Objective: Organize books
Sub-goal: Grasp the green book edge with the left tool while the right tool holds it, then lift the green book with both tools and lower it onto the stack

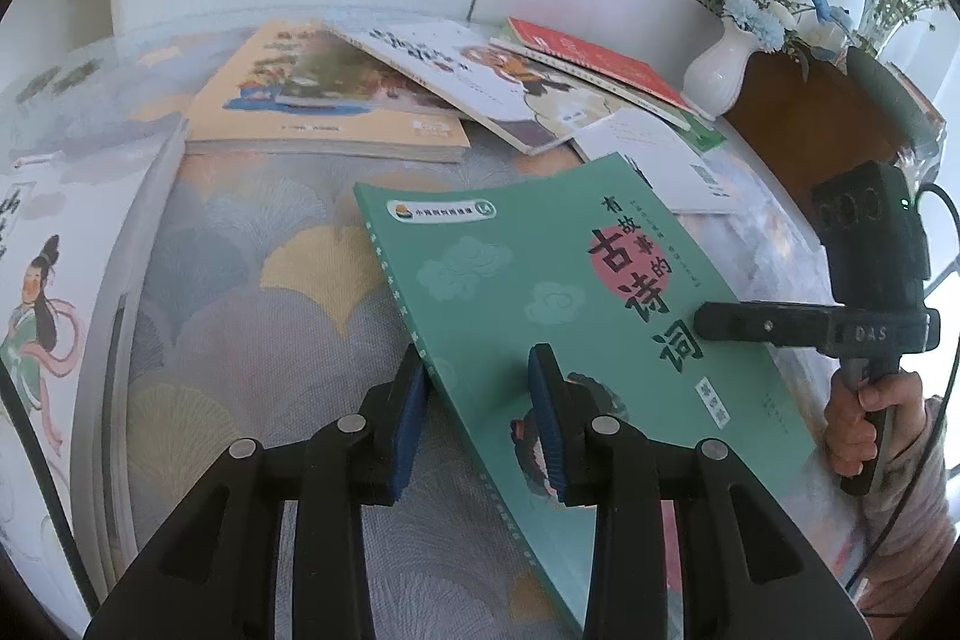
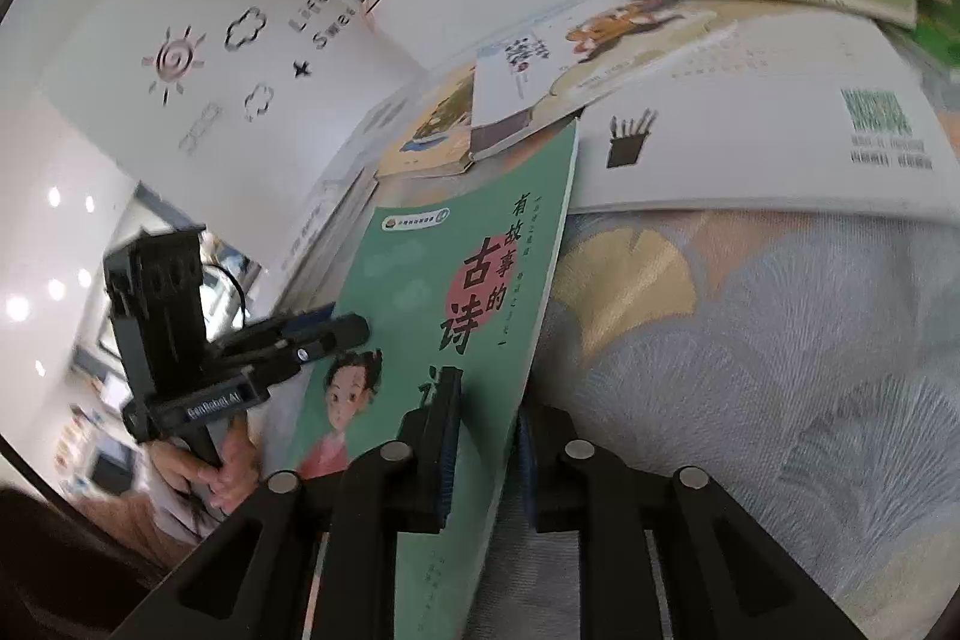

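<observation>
Green book (image 1: pixel 540 292) hangs tilted above the bench (image 1: pixel 252 244), pinched at opposite edges between the nearly closed jaws of left gripper (image 1: pixel 480 418) and right gripper (image 2: pixel 486 454), apparently to steady its floppy cover for stacking.

Green book's (image 1: pixel 540 280) lower corner cropped

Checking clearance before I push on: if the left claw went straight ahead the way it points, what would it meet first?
Probably the yellow book, across bare tablecloth; depth is unclear. The left claw grips the green book.
</observation>
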The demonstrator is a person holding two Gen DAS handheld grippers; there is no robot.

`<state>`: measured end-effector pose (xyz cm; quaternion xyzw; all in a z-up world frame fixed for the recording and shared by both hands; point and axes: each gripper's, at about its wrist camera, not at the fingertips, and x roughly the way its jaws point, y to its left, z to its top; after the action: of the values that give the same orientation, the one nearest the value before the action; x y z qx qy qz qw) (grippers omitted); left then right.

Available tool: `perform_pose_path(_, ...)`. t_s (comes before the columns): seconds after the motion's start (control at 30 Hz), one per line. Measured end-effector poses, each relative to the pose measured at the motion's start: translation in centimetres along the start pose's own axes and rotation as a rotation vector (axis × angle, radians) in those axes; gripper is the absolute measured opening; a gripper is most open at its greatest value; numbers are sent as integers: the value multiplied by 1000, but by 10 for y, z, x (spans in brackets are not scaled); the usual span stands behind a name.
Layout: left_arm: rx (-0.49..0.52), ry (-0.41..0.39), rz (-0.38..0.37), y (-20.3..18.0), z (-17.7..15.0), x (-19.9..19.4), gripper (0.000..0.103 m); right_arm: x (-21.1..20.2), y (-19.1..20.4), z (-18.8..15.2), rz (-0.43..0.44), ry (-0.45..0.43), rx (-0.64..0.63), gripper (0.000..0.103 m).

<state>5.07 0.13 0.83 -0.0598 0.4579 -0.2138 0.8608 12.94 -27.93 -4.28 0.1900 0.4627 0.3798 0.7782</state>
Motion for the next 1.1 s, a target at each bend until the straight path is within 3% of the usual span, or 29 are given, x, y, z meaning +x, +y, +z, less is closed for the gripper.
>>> perform_pose_path(0.1,-32,32,-30,4,4,-6,31,-1,5,1,-16,3,58,14)
perform_pose_path(0.23,-58,50,-58,11,10,-21,31,-6,15,4,91,30,215,11)
perform_pose_path(0.27,-56,50,-51,12,11,-25,31,-9,20,5,103,27,232,5)
perform_pose_path(0.4,-67,48,-51,20,21,-53,31,-20,50,16,136,5,259,5)
perform_pose_path(0.5,-55,27,-5,27,30,-73,31,-16,76,25,123,10,246,4)
perform_pose_path(0.67,-99,-26,4,60,42,-112,31,15,112,41,140,77,217,4)
perform_pose_path(0.83,-126,-68,71,103,55,-139,34,56,146,66,196,108,185,4)
perform_pose_path(1.1,-221,-82,141,184,59,-146,34,146,173,86,273,198,194,4)
